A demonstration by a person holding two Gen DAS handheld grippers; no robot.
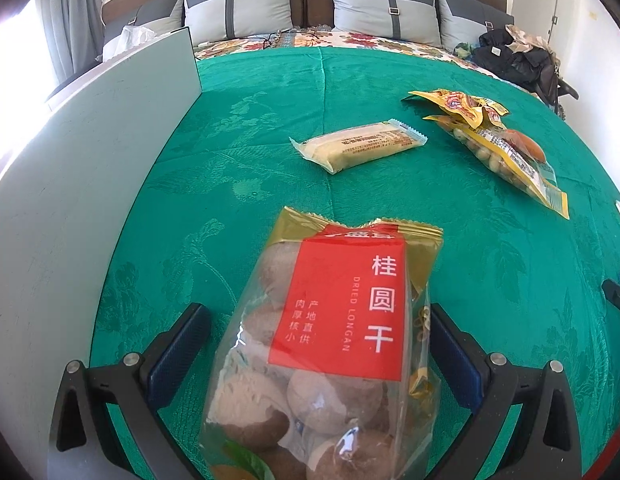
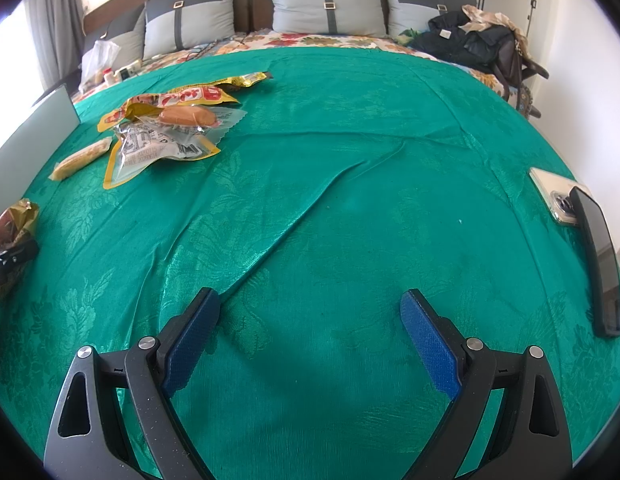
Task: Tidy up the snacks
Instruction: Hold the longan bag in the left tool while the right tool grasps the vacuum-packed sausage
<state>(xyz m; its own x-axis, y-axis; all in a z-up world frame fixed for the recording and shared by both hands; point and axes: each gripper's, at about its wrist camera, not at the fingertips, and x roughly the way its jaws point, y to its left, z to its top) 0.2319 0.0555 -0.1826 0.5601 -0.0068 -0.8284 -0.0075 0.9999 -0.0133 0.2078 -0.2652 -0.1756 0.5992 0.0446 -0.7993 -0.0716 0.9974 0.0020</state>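
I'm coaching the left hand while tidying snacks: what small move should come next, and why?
Probably close the left gripper on the dried longan bag: the bag lies between its open fingers, apparently ungripped. The right gripper is open over bare green cloth.

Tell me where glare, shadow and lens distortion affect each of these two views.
Left wrist view: window light blows out the left edge, glare streaks the dried longan bag, and the fisheye bows the white box. Right wrist view: overexposed at upper left, a soft shadow lies on the green cloth ahead of the right gripper, the bed curves like a dome, and the corners are vignetted black.
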